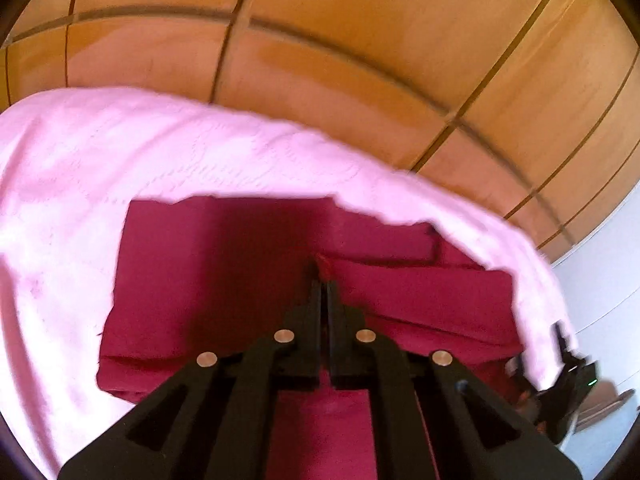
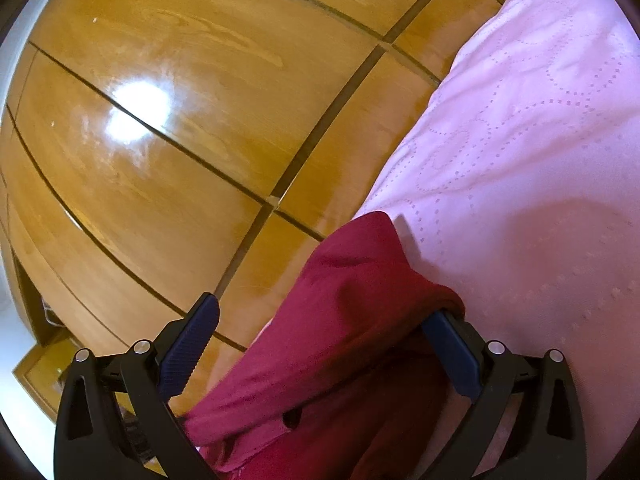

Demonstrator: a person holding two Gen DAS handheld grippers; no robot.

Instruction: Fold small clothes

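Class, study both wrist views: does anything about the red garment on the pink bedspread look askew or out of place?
Yes. The red garment hangs over the edge of the pink bedspread, draped across one finger of the open right tongs. The shut left tongs pinch one fold.

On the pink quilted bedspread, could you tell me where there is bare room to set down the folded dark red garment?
The pink quilted bedspread is bare left of and beyond the dark red garment, up to the wooden wardrobe doors. It is crowded on the right, where the garment nears the bed's edge by the right gripper.
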